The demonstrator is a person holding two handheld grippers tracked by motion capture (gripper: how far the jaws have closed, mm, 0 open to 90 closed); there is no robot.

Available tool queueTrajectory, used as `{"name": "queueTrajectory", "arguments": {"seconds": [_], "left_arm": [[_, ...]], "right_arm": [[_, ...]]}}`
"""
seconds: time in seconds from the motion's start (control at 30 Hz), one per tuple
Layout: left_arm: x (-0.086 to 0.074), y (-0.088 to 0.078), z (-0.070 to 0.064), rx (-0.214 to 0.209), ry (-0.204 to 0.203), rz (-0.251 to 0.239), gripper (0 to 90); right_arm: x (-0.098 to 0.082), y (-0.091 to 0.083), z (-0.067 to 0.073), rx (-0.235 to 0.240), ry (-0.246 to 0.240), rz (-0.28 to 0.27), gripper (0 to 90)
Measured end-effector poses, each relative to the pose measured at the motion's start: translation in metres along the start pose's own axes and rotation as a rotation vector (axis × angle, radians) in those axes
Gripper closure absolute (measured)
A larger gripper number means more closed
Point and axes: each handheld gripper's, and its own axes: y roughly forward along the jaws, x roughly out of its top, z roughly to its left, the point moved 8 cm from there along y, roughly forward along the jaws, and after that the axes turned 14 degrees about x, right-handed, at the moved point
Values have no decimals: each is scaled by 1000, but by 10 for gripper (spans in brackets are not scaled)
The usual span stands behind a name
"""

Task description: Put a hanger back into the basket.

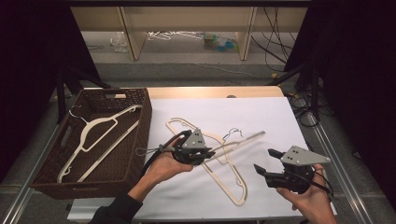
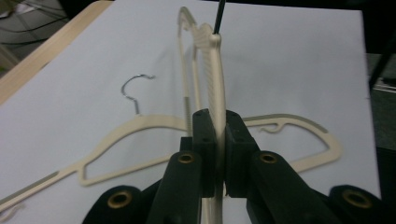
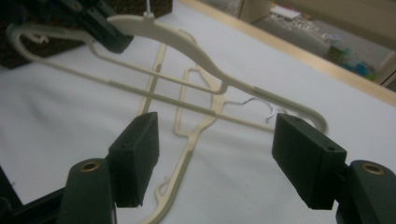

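Fingers of the left gripper (image 1: pixel 205 153) are clamping the lifted hanger (image 2: pixel 212 70) on its edge near the counter's middle, probably so it comes clear of the second hanger (image 1: pixel 229 184) lying flat beneath it toward the near edge. The right gripper (image 1: pixel 265 161) is hovering near the counter's right edge with its fingers (image 3: pixel 135 156) standing wide and empty. A wicker basket (image 1: pixel 46 177) at the left edge is already holding another hanger (image 1: pixel 100 140), likely the destination.

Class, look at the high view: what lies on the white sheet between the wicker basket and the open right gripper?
Between the basket and the right gripper is the left gripper, shut on a cream hanger, with a second hanger flat beneath.
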Motion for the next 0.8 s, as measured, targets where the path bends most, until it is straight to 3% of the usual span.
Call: {"name": "queueTrajectory", "arguments": {"seconds": [0.17,0.3,0.47,0.57,0.63,0.8], "left_arm": [[-8,-5,10,-33,-121,42,854],[-9,-9,16,2,-129,57,857],[-4,-18,24,-16,-194,27,858],[0,-28,32,2,-226,0,858],[5,-40,39,7,-262,-29,858],[16,-68,54,31,-301,-88,858]], "right_arm": [[-3,-2,-1,6,13,-4,331],[-10,6,-1,21,19,28,335],[-13,9,3,45,13,44,338],[-16,11,4,45,21,49,338],[-19,13,5,50,24,58,338],[-29,22,9,71,27,86,338]]}}
